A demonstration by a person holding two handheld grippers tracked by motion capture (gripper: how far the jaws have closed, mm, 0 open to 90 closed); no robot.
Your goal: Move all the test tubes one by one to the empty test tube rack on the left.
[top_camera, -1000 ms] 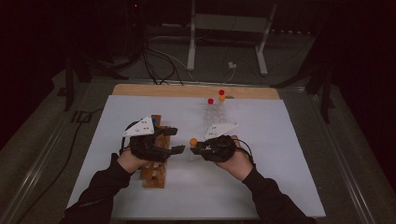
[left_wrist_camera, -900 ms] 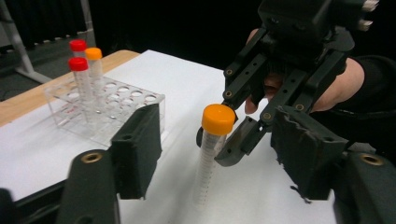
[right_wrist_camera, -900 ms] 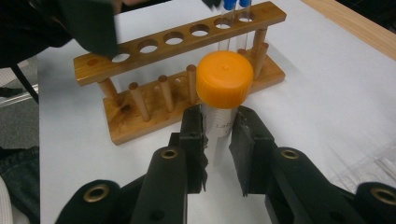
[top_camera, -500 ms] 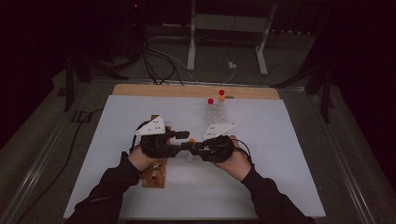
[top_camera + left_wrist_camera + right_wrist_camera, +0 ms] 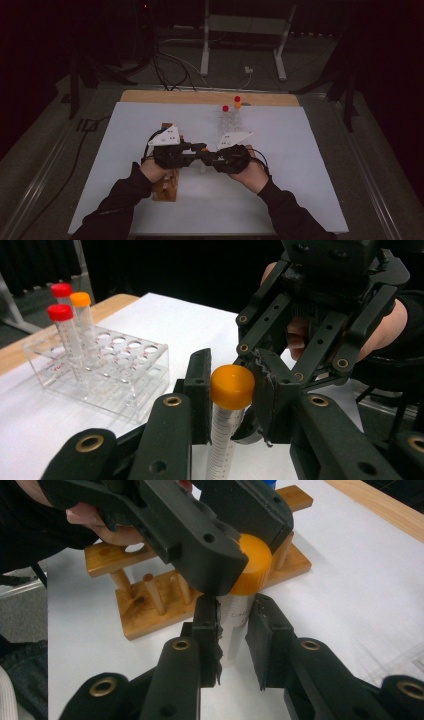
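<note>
Since before, left claw (image 5: 200,148) slid over, closing on the orange cap (image 5: 232,386) — right claw (image 5: 235,625) grips the tube (image 5: 234,630).

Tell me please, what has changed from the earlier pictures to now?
The left tool moved from the wooden rack toward the right tool, and its jaws have just been closing onto the orange cap of the tube. The right tool stayed in place, shut on the tube body. The clear rack with its three capped tubes did not move.

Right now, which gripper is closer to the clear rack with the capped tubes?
Right. The right gripper sits just below the clear rack, while the left gripper is off to the rack's left, over the wooden stand.
</note>
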